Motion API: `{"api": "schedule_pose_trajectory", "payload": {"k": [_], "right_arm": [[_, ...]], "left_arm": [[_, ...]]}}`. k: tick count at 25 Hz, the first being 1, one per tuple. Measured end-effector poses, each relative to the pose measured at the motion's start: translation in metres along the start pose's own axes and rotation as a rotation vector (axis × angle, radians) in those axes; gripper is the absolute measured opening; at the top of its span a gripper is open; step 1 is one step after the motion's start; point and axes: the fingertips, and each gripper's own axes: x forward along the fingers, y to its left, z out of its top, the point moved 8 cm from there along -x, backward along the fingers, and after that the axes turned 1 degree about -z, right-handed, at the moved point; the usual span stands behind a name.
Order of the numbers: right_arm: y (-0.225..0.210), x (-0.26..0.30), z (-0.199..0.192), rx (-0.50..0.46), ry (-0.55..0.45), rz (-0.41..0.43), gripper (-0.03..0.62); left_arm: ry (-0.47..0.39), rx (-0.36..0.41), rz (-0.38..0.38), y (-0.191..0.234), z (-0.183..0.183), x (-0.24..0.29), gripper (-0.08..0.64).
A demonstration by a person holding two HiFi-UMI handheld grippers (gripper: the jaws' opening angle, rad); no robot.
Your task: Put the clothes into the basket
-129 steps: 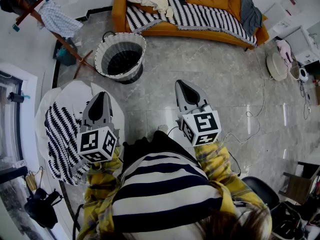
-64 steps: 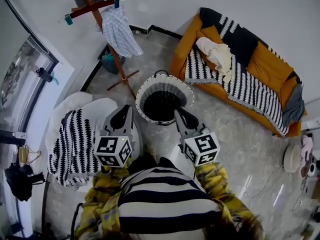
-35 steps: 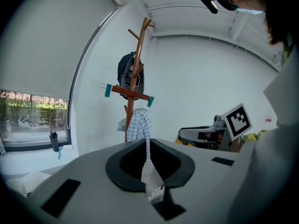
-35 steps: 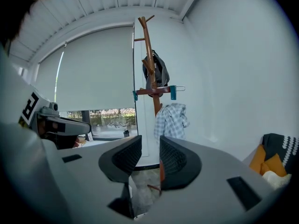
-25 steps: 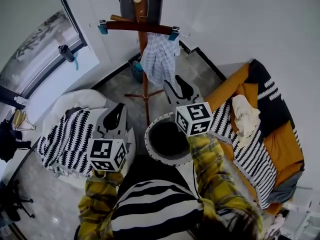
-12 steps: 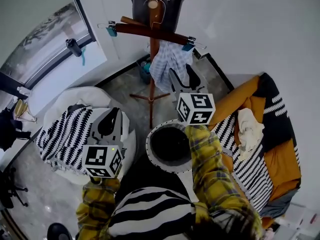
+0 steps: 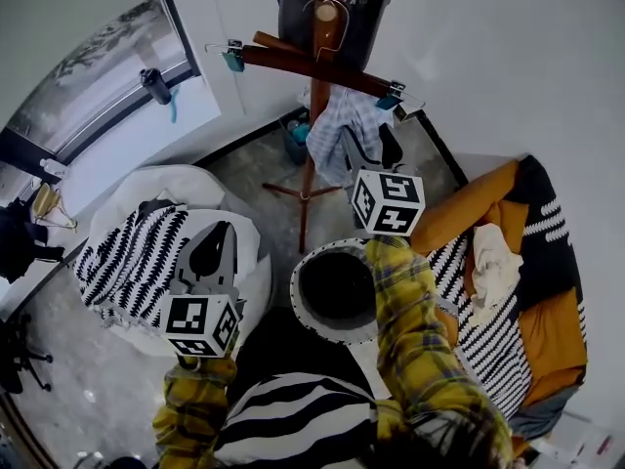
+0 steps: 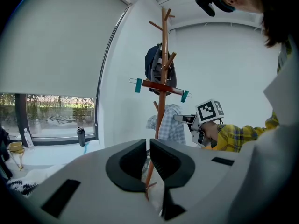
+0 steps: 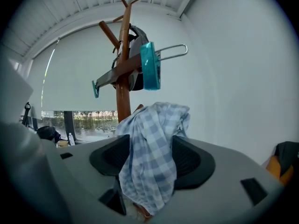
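**Shirt to be gripped deep before it is lifted off**

The right claw, its jaws just opened wide, is spread around the checked shirt hung on the coat rack. The cloth should be gathered deep, pinched firmly, then lifted clear towards the basket on the floor. The left claw is pressed together, empty.

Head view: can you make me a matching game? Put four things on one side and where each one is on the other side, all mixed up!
Things:
1. checked cloth
2. basket
3. cream garment
4. striped cloth

Places:
A. lying on the orange sofa
B. standing on the floor
C. draped over the white seat
D. hanging on the wooden coat stand

Right pairs: 1-D, 2-B, 3-A, 4-C.
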Motion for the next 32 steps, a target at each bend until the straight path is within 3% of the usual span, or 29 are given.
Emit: {"api": "schedule_pose_trajectory", "payload": {"k": [5, 7, 11, 22, 32], "right_arm": [[0.008, 0.007, -0.007, -0.091, 0.035, -0.031, 0.266], [0.008, 0.007, -0.007, -0.111, 0.036, -0.058, 0.159], [0.006, 0.005, -0.005, -0.114, 0.024, -0.064, 0.086], [-0.012, -0.021, 0.013, -0.075, -0.08, -0.146, 0.071], [-0.041, -0.069, 0.02, -0.087, -0.105, -0.243, 0.069]], "left_arm": [[0.001, -0.006, 0.022, 0.004, -0.003, -0.004, 0.035], [0.0, -0.005, 0.026, 0.006, -0.002, -0.005, 0.035], [0.005, -0.003, 0.034, 0.009, -0.004, -0.009, 0.035], [-0.005, 0.01, 0.019, 0.004, 0.002, -0.013, 0.035], [-0.016, 0.033, -0.058, -0.015, 0.006, -0.011, 0.035]]}}
